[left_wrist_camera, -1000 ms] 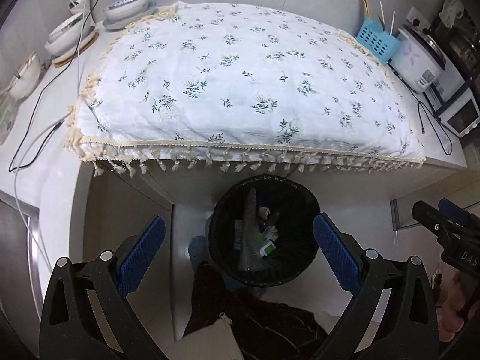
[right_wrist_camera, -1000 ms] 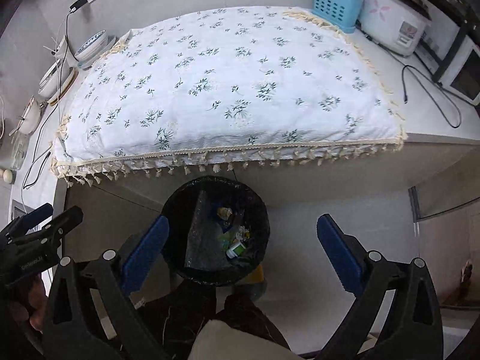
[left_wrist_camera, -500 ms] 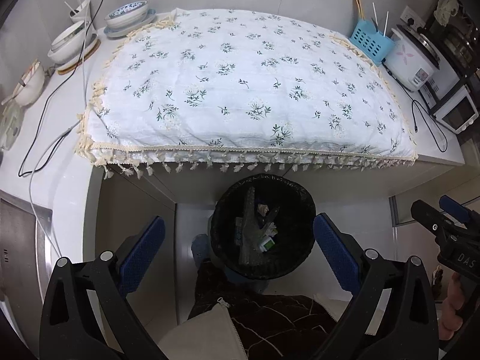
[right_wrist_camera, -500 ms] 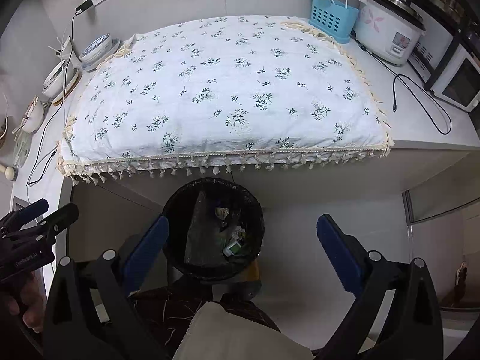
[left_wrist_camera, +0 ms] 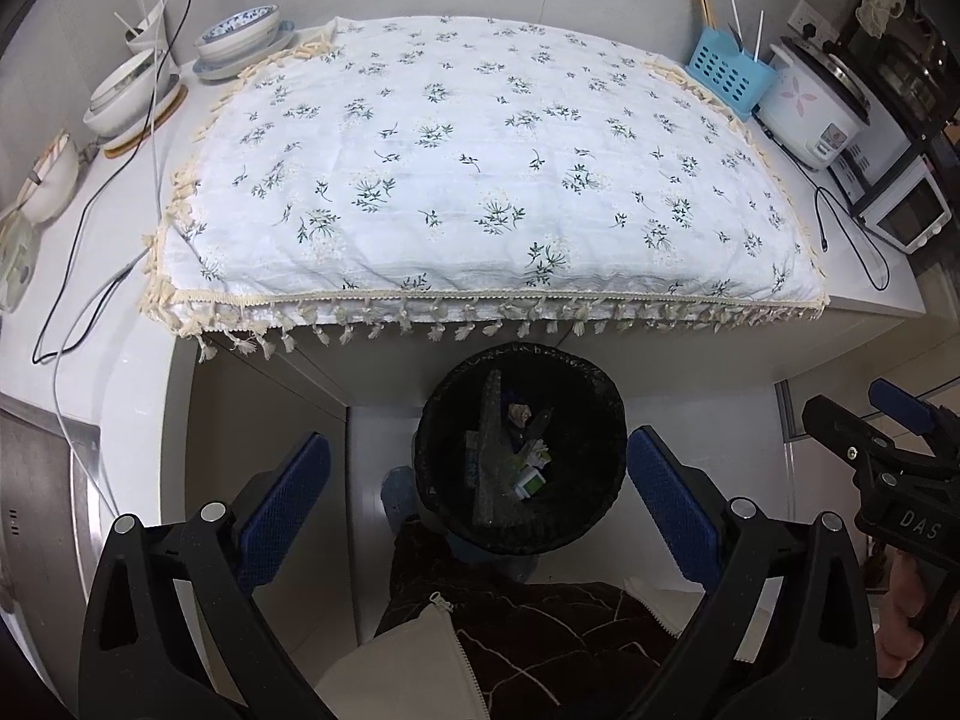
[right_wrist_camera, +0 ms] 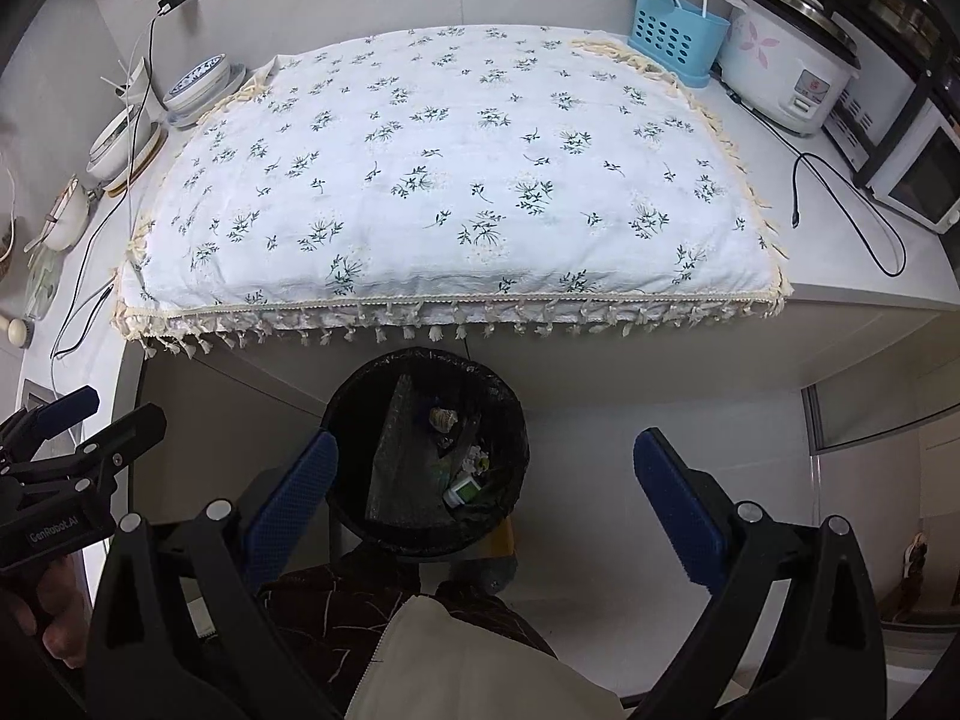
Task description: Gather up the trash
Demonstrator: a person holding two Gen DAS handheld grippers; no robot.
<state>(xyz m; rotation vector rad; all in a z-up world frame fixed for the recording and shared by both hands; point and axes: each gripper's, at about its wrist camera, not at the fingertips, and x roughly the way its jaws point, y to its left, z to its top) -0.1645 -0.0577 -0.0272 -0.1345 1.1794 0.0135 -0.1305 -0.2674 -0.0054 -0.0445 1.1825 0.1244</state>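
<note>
Trash bin [left_wrist_camera: 519,450], black-lined and round, stands on the floor just under the near edge of the counter [left_wrist_camera: 120,360]. In the left wrist view it sits between the blue pads of the left claw [left_wrist_camera: 478,492], beyond them. In the right wrist view the bin [right_wrist_camera: 427,450] lies toward the left pad of the right claw [right_wrist_camera: 485,489]. Both claws are spread wide, holding nothing, and point forward and down over the bin. Bin mouth faces up. Trash [right_wrist_camera: 465,489] lies inside: a small green-and-white carton, crumpled scraps, and a long grey sheet running near to far. A floral cloth [left_wrist_camera: 480,168] covers the counter; a rice cooker [right_wrist_camera: 786,72] stands far right.
</note>
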